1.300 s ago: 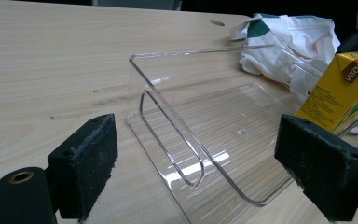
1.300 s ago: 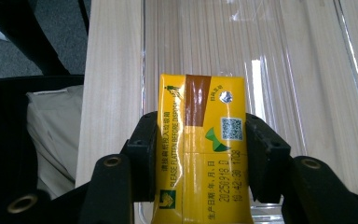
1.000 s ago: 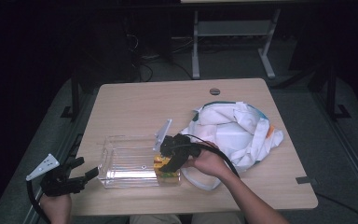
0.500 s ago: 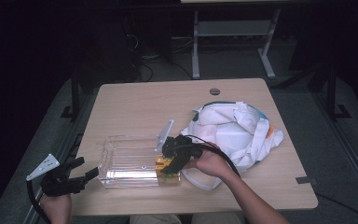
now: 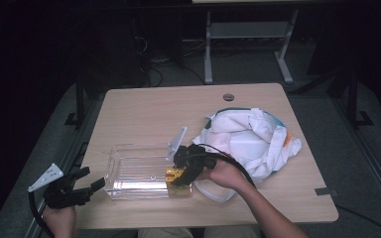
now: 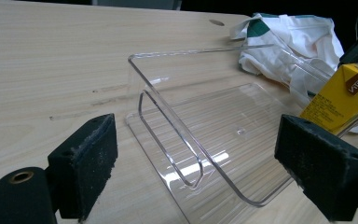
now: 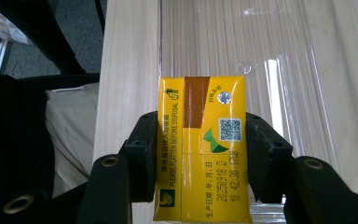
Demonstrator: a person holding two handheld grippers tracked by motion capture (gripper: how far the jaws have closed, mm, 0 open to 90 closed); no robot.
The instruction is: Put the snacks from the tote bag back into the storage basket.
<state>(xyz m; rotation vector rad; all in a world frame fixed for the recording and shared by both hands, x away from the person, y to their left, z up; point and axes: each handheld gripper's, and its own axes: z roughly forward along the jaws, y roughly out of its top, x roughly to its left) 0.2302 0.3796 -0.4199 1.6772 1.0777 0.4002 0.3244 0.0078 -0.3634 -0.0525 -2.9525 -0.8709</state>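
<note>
Pale wood-grain surface (image 5: 144, 111), rounded corners, small round cable hole (image 5: 228, 97) near far edge. On it: clear plastic bin (image 5: 129, 171) at the near left; crumpled white cloth bag (image 5: 250, 141) just to its right.

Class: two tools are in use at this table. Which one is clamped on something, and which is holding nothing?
The right tool is shut on the yellow drink carton, over the clear plastic bin. The left tool is open, holding nothing.

carton (image 7: 200, 149): bottom cut by frame | bin (image 6: 205, 135): near corner cut off
</note>
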